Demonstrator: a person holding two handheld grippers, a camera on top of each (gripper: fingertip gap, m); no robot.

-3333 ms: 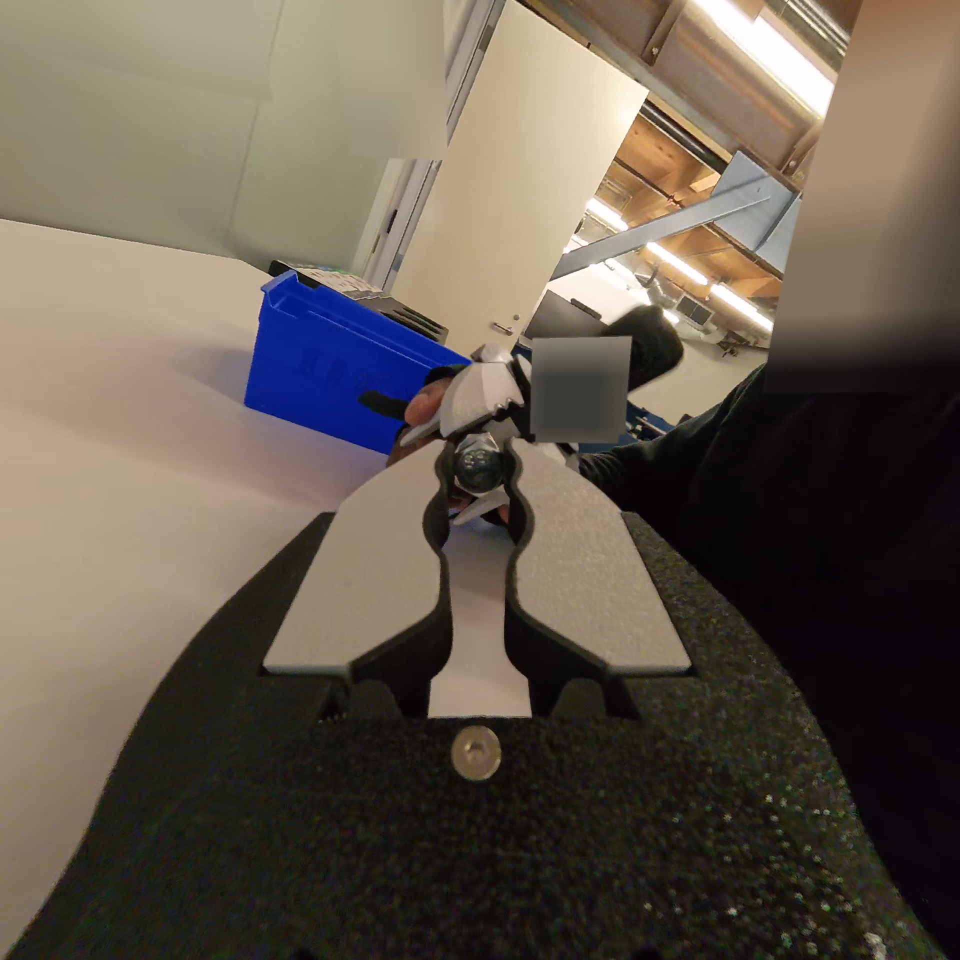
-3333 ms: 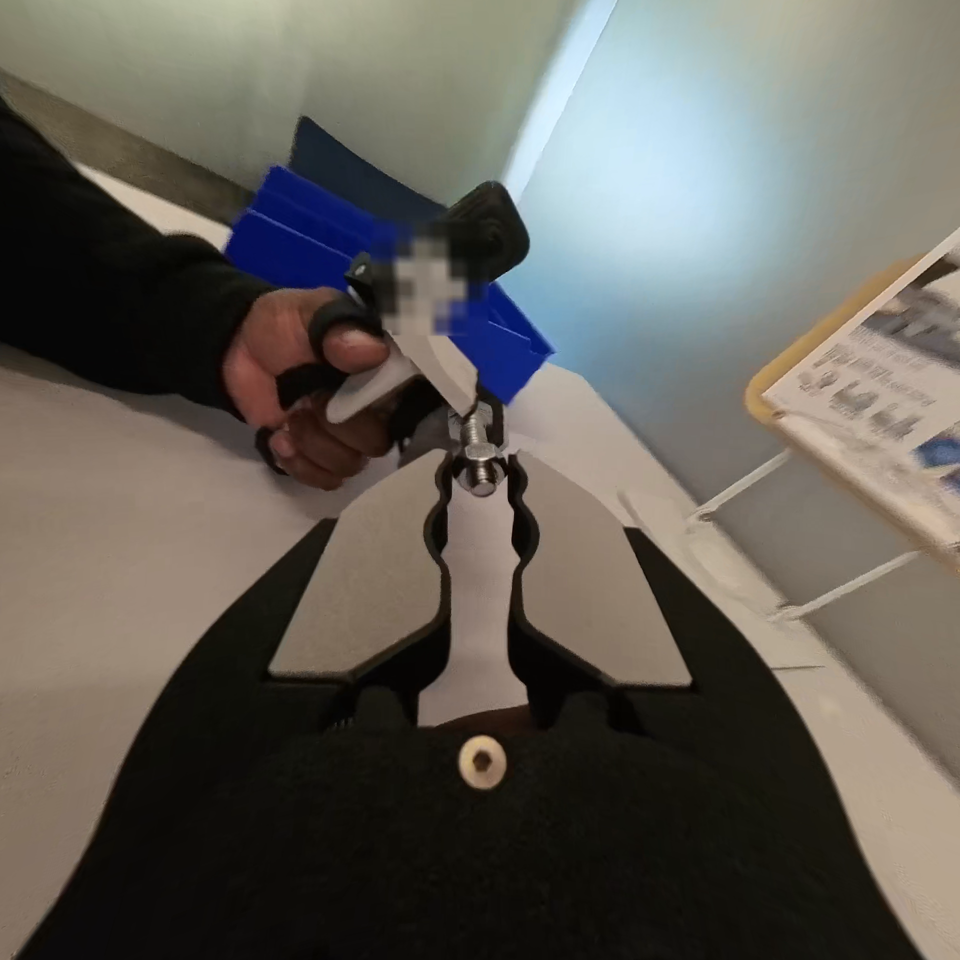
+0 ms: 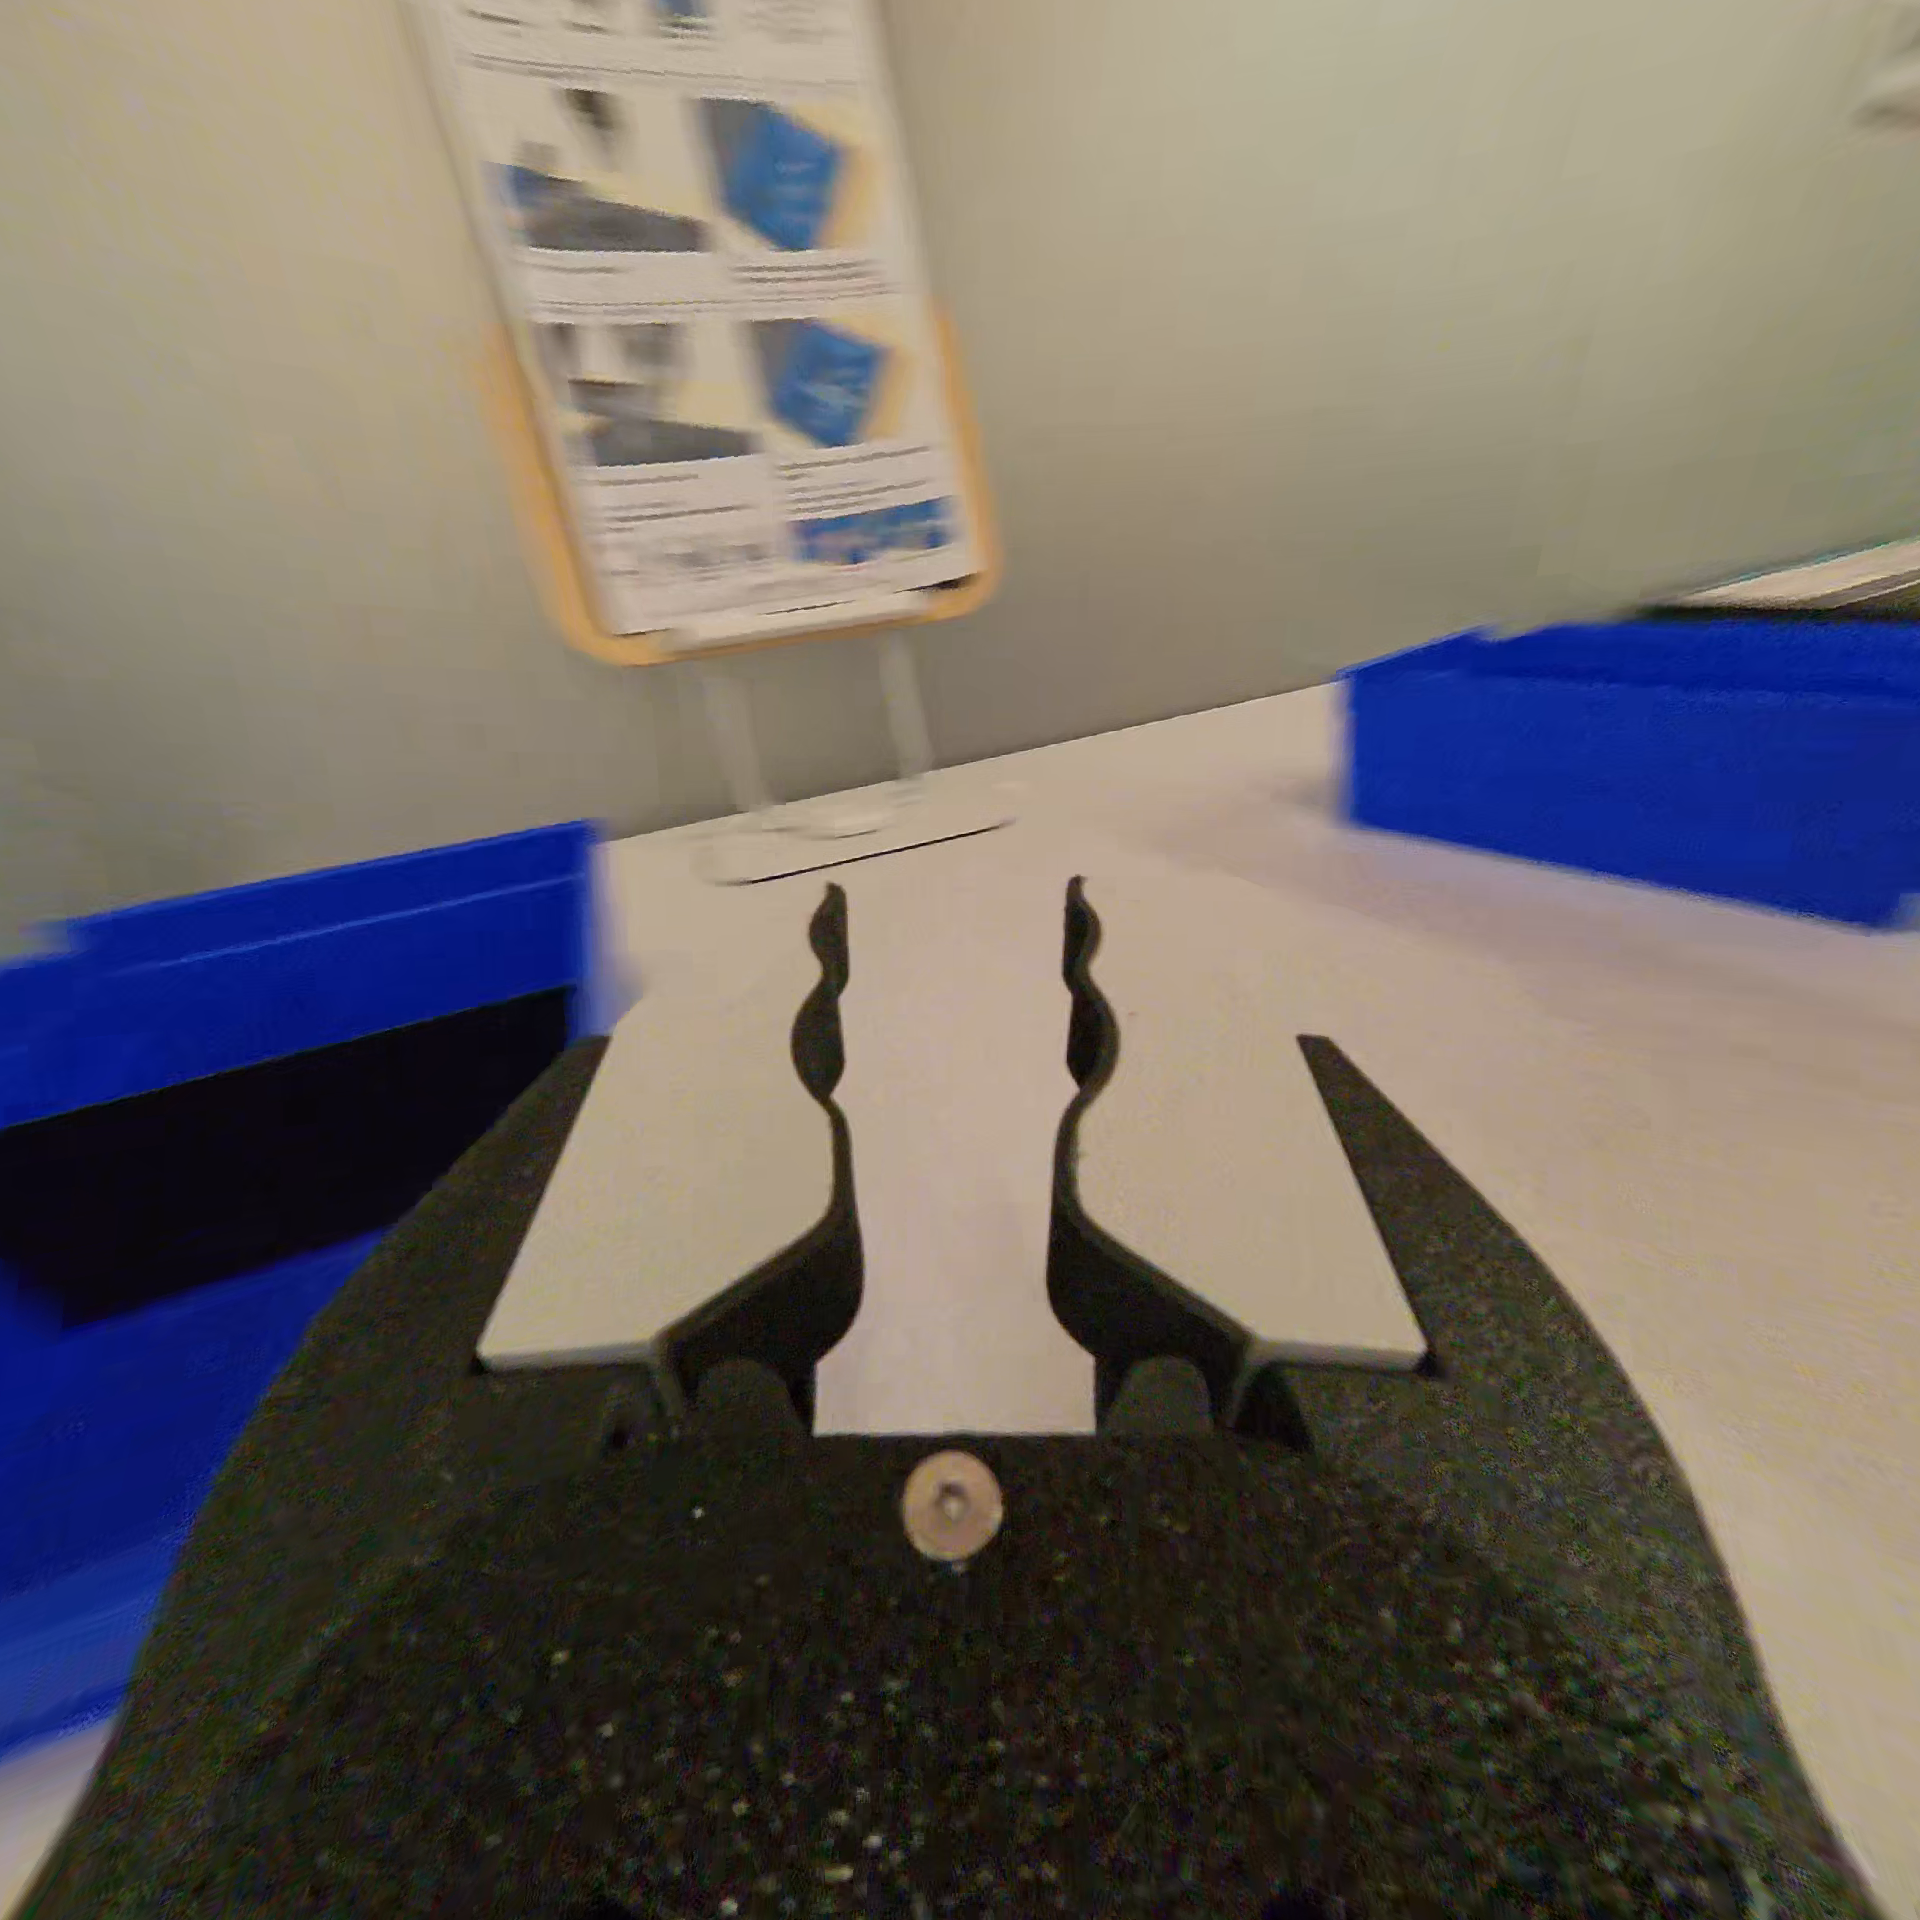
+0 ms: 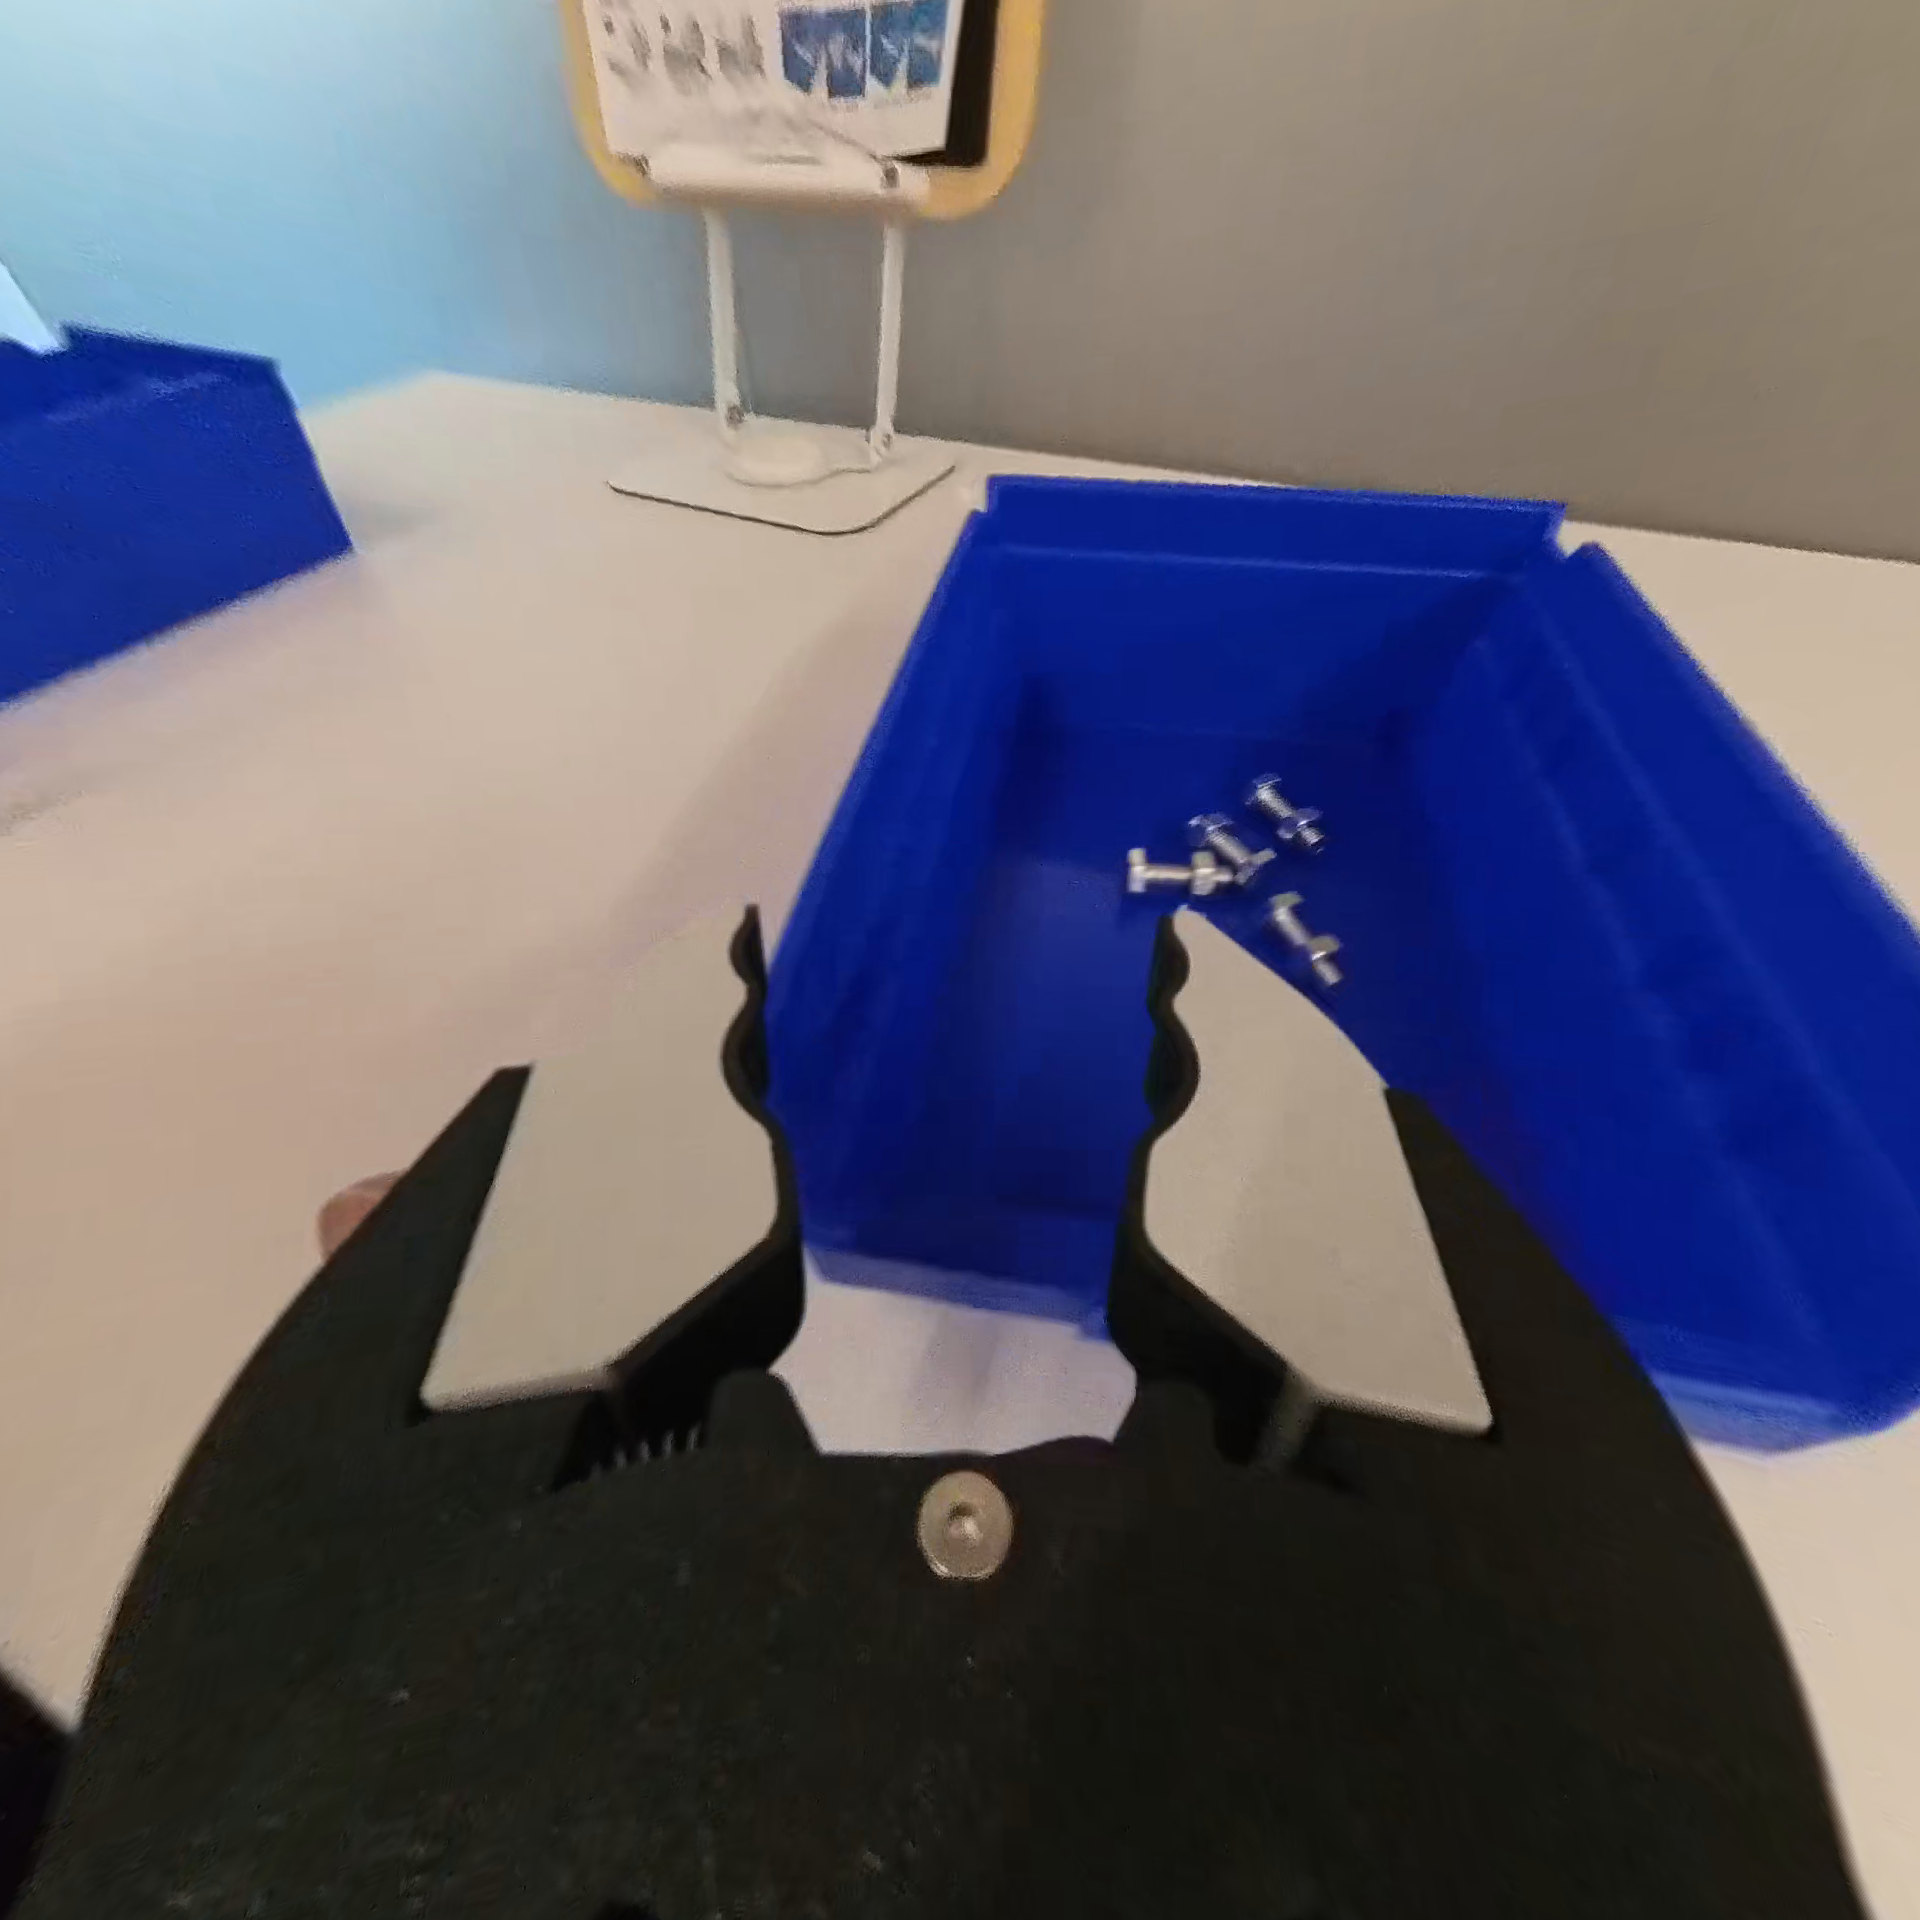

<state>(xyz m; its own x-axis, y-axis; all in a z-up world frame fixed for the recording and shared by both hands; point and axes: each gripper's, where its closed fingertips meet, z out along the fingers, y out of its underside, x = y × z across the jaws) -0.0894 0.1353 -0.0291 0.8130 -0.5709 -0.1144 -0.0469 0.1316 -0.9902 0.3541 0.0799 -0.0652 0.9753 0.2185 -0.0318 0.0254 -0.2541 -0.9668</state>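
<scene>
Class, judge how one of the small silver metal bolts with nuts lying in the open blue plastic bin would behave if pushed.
The small silver metal bolts look stiff and probably dense. The round shank may roll in an arc, checked by head and nut. On the blue plastic bin floor it likely slides.

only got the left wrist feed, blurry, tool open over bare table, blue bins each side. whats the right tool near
Observer: The right tool is open with nothing in it, above the near end of a blue bin.
Operator: anything in that bin
Observer: Four silver bolts with nuts on them, lying loose on its floor, just beyond the right fingertip.
Operator: is the sign stand close to it
Observer: Its white base sits just beyond the bin's far-left corner.
</scene>
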